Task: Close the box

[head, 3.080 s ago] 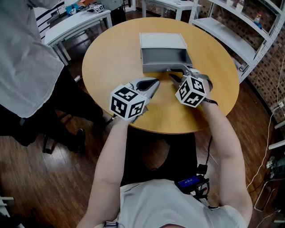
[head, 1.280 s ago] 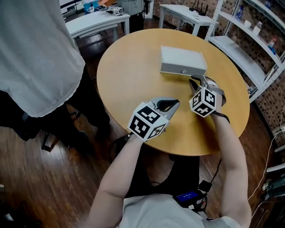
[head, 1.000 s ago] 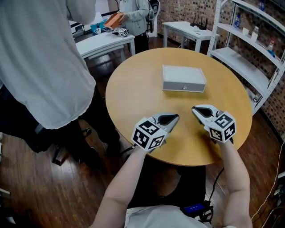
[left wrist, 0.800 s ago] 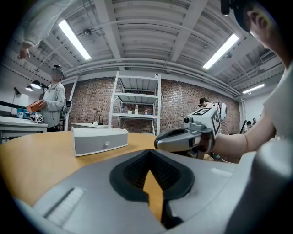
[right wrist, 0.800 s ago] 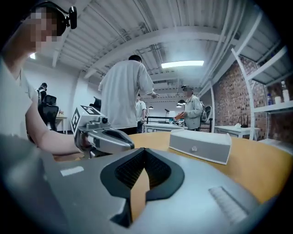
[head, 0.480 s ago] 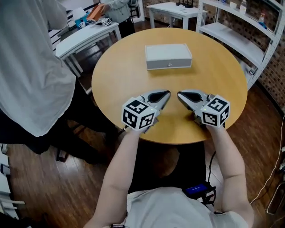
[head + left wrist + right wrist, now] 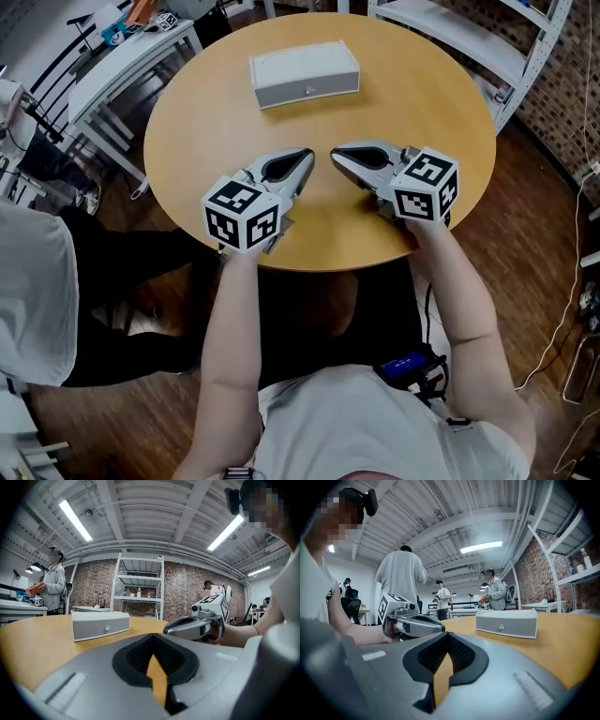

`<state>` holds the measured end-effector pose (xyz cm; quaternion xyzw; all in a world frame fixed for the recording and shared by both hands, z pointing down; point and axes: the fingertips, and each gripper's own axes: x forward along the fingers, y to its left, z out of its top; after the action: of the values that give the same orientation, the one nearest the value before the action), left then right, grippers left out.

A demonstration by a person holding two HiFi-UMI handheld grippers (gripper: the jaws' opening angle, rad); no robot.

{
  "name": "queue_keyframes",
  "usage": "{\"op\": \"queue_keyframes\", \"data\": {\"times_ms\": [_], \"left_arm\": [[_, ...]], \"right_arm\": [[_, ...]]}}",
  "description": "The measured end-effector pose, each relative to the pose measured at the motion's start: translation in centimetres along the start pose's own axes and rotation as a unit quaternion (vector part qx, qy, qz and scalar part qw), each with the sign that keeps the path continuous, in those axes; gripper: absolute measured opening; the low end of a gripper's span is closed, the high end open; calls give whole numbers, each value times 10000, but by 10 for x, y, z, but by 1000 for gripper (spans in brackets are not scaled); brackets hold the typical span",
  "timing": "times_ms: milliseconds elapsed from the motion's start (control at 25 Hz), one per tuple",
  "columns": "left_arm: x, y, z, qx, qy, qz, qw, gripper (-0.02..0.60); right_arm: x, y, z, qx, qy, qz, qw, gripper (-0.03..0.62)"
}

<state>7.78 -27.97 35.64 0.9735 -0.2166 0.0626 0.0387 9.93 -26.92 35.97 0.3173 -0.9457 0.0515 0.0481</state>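
Observation:
The grey box (image 7: 305, 73) stands closed at the far side of the round wooden table (image 7: 216, 122), its small front knob facing me. In the left gripper view the box (image 7: 100, 625) sits ahead to the left; in the right gripper view the box (image 7: 506, 623) sits ahead to the right. My left gripper (image 7: 305, 155) and right gripper (image 7: 339, 155) lie side by side near the table's front edge, tips almost facing each other, well short of the box. Both are shut with nothing held. Each sees the other: right gripper (image 7: 197, 625), left gripper (image 7: 410, 623).
White work tables (image 7: 122, 56) stand beyond the table at the upper left, metal shelving (image 7: 450, 23) at the upper right. A person in a light shirt (image 7: 28, 291) stands close on the left. Several people (image 7: 401, 585) stand in the background.
The box's drawer was open at first and is now shut. My right gripper has drawn back from the box front to the near edge beside the left one.

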Motion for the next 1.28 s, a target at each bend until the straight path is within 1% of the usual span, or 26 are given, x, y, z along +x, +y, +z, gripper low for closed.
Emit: {"op": "queue_keyframes", "data": {"times_ms": [320,960,1120,1200,1280], "left_arm": [[0,-3,-5,-20,0,-7,10000,0],[-1,-2,-2,-30,12,-11,10000,0],[-5,-9,-13,-121,82,-61,9999,0],[-4,0,-7,-37,21,-57,10000,0],[-1,17,19,154,-107,10,9998,0]], "right_arm": [[-1,2,-5,21,23,1,10000,0],[0,3,-3,34,51,9,10000,0],[-5,9,-15,146,109,-17,9998,0],[-1,4,-6,-13,48,31,10000,0],[13,-6,25,-262,-108,145,9995,0]]}}
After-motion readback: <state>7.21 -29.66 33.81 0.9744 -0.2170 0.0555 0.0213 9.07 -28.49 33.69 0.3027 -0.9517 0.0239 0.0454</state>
